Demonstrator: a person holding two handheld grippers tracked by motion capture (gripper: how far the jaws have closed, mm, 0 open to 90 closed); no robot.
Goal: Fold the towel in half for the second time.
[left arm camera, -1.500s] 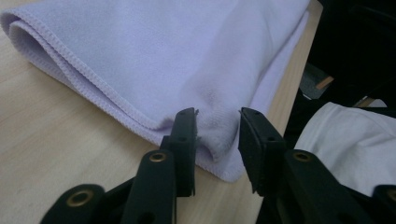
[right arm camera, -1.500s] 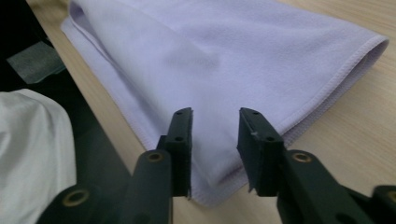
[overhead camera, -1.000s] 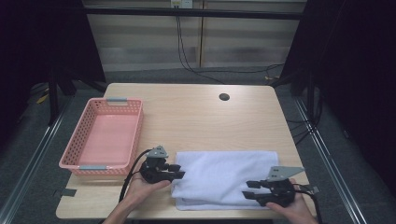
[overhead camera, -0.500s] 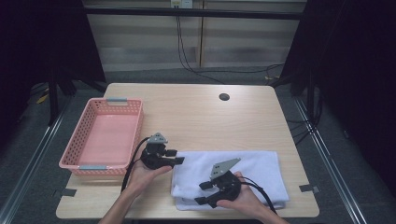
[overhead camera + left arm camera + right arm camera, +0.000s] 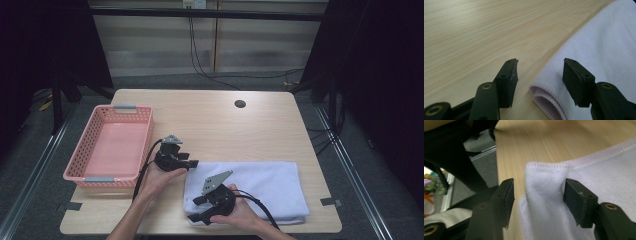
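right gripper (image 5: 196, 209) shifted onto towel (image 5: 270, 182) corner.

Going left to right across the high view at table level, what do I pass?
Pink basket → left gripper → right gripper at the towel's left end → white folded towel, which runs on toward the table's right edge.

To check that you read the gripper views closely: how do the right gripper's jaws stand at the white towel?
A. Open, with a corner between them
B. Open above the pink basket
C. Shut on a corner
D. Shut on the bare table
A: in the right gripper view the right gripper stands open, with a corner of the towel between its jaws.
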